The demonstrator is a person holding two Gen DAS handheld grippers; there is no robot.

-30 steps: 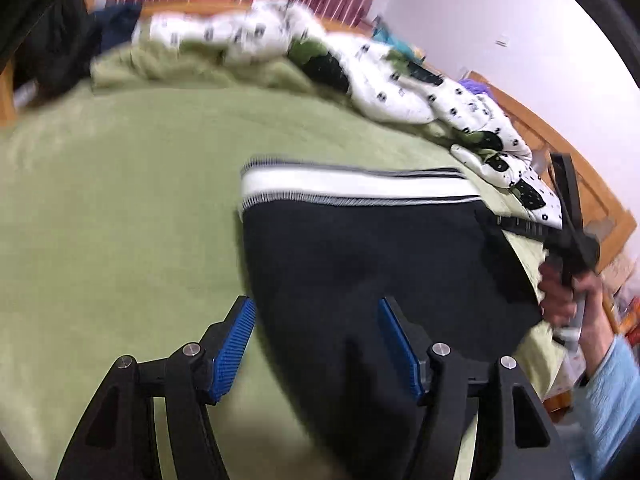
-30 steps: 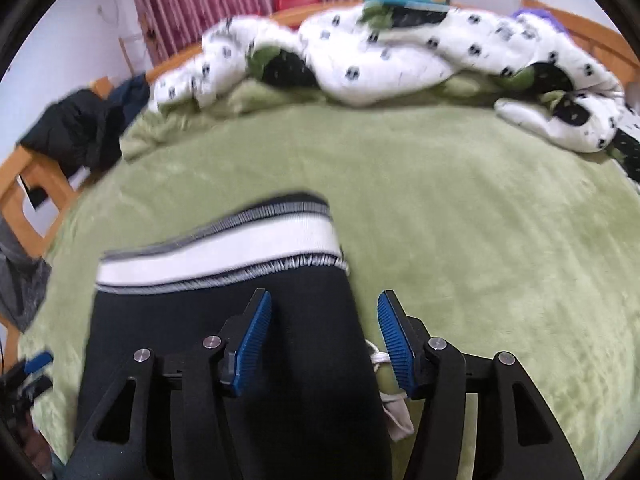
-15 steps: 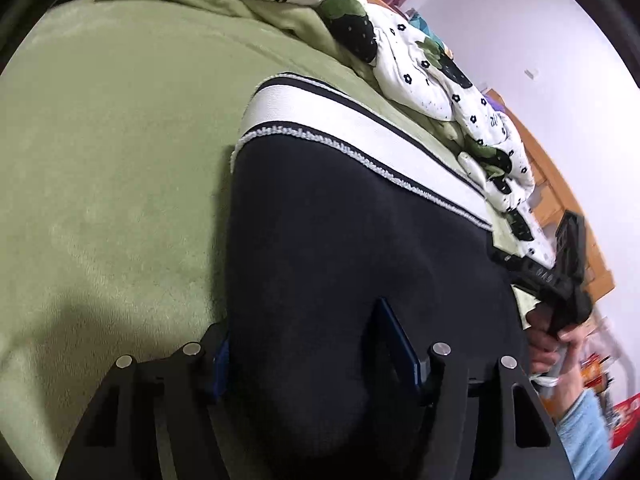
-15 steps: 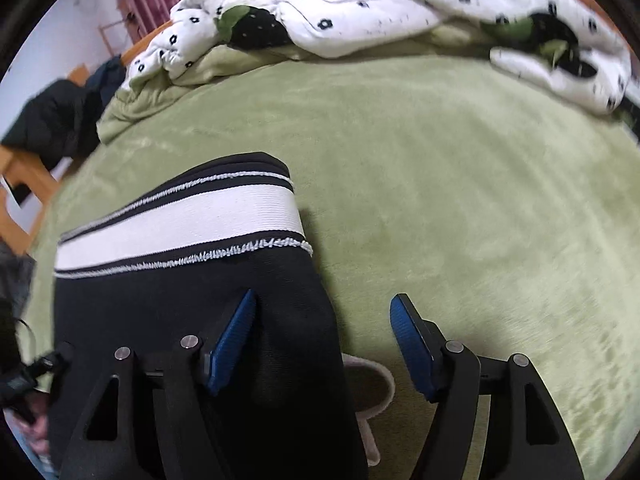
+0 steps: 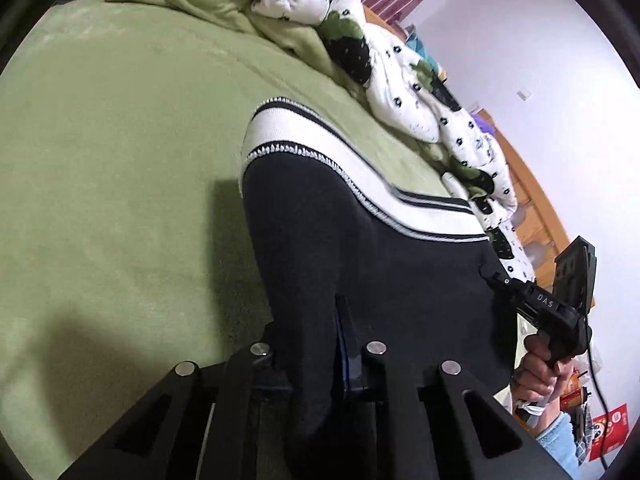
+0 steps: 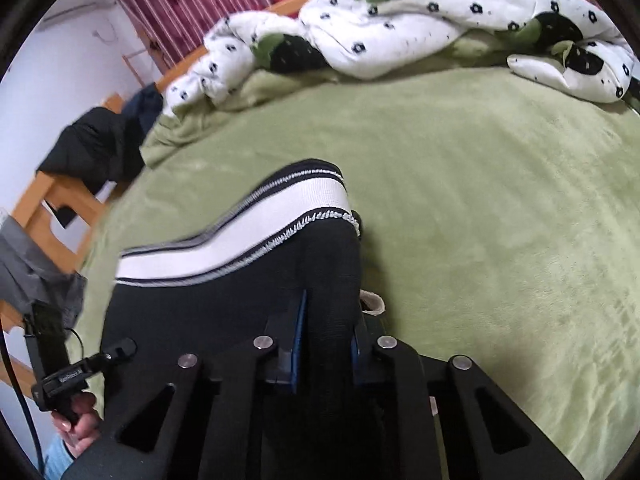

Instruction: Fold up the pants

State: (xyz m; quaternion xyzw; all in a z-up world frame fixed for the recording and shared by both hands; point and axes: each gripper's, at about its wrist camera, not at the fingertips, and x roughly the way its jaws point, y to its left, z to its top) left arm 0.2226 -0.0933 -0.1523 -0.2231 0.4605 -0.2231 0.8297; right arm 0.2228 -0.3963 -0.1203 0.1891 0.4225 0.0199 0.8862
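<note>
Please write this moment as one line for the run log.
left claw: shut on pants | right claw: shut on pants | waistband: far end | surface: green blanket

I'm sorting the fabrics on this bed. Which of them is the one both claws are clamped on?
The black pants with the white striped waistband, not the green blanket or flower-print duvet. Left claw and right claw each pinch a side edge.

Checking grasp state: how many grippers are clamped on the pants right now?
2. The left gripper pinches the left edge of the black pants; the right gripper pinches their right edge. Each side's fabric is bunched between the blue pads.
</note>
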